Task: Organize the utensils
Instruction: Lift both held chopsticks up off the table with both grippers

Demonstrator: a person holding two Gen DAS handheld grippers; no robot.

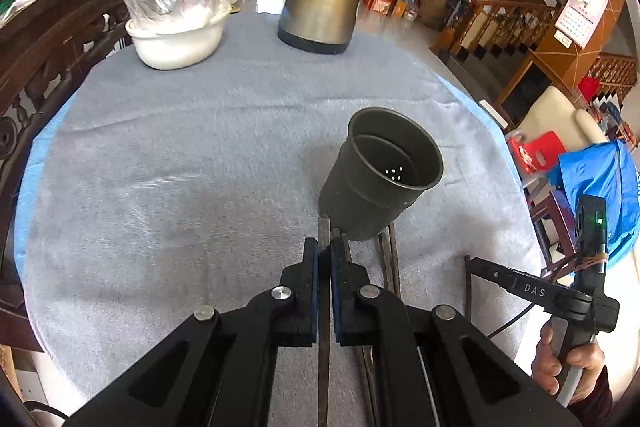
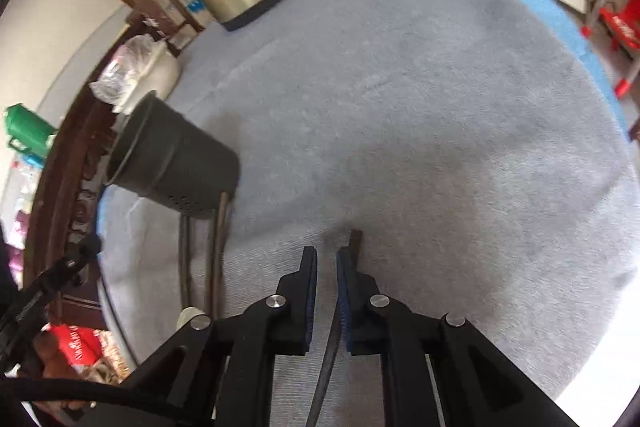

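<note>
Dark chopstick clamped between the pads of the left gripper, its tip reaching the base of the dark grey utensil cup. Cup stands upright toward the table's right edge, holes in its bottom, nothing visible inside. 2 more chopsticks lie on the grey cloth just beside the cup. Right gripper clenched on another dark stick. Brass-coloured kettle and white basin stand at the far edge.
</note>
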